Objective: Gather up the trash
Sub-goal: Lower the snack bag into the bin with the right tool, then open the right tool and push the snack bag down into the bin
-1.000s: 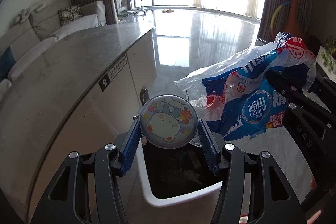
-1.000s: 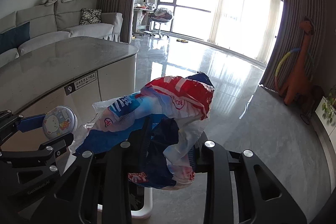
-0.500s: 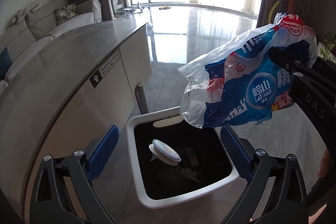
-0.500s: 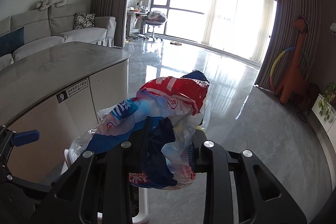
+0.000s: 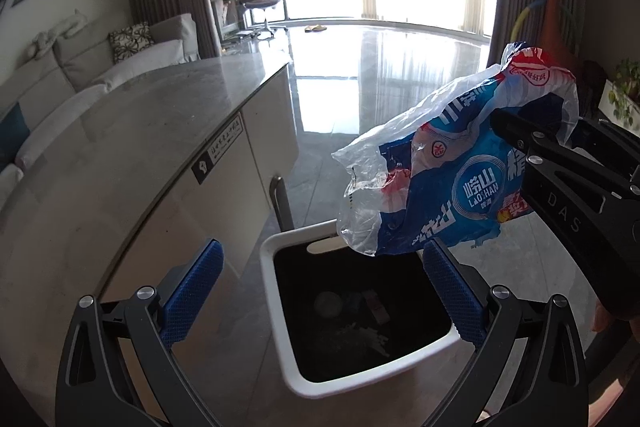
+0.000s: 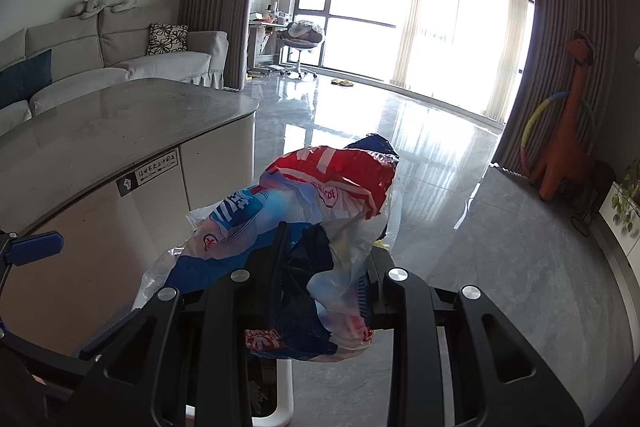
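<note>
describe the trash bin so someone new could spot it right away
Find the long grey counter; on the floor at its end stands a square white trash bin. Its open top shows a dark inside, and a crumpled blue and red bag hangs above.

The left gripper [image 5: 324,287] hangs over the white trash bin [image 5: 280,339], blue pads spread wide with nothing between them. Up and to the right of the bin, the right gripper [image 5: 516,143] pinches a crumpled blue-and-red plastic bag [image 5: 436,183]. Left of the bin stands a grey-topped counter [image 5: 132,147].
</note>
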`<state>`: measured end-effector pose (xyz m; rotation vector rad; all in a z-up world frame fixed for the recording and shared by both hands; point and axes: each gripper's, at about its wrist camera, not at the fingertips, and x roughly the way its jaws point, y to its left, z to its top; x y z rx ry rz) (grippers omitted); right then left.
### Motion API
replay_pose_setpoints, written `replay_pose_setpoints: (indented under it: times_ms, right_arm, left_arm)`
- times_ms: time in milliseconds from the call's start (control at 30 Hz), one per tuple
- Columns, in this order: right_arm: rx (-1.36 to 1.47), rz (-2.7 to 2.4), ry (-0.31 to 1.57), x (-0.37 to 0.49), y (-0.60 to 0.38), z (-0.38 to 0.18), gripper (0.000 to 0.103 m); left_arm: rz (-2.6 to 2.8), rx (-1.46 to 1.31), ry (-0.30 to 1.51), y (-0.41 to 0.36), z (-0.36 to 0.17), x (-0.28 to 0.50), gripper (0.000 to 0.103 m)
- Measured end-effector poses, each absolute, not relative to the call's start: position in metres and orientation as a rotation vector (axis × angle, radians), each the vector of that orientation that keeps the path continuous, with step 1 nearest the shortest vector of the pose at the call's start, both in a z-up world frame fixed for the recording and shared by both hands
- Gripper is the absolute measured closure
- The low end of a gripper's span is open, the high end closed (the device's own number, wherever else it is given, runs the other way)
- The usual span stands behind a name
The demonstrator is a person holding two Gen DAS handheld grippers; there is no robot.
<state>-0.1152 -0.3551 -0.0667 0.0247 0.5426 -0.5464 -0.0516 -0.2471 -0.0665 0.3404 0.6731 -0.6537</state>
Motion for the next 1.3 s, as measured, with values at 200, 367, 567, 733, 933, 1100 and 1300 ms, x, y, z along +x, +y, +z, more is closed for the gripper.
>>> replay_pose_setpoints:
  times_ms: [200,367,567,733,933,1100,1300]
  right_arm:
    - [0.018,-0.512,0.554,-0.104,-0.342,-0.07,0.072]
    - [0.005,-0.482,0.58,-0.095,-0.329,-0.077,0.072]
    - [-0.006,-0.463,0.604,-0.09,-0.321,-0.083,0.072]
    - [-0.004,-0.453,0.607,-0.09,-0.323,-0.082,0.072]
    - [0.004,-0.432,0.632,-0.089,-0.331,-0.082,0.067]
    - [0.001,-0.423,0.627,-0.091,-0.333,-0.086,0.003]
    - [-0.02,-0.438,0.606,-0.094,-0.332,-0.085,0.003]
  left_arm:
    - [-0.61,0.316,0.648,-0.219,-0.055,-0.05,0.003]
    - [-0.574,0.302,0.625,-0.2,-0.048,-0.045,0.003]
    - [-0.546,0.282,0.632,-0.188,-0.043,-0.035,0.003]
    - [-0.536,0.274,0.646,-0.189,-0.045,-0.028,0.003]
    - [-0.535,0.277,0.646,-0.192,-0.045,-0.027,0.003]
    - [-0.535,0.269,0.649,-0.191,-0.045,-0.025,0.004]
    - [-0.533,0.257,0.646,-0.186,-0.043,-0.023,0.004]
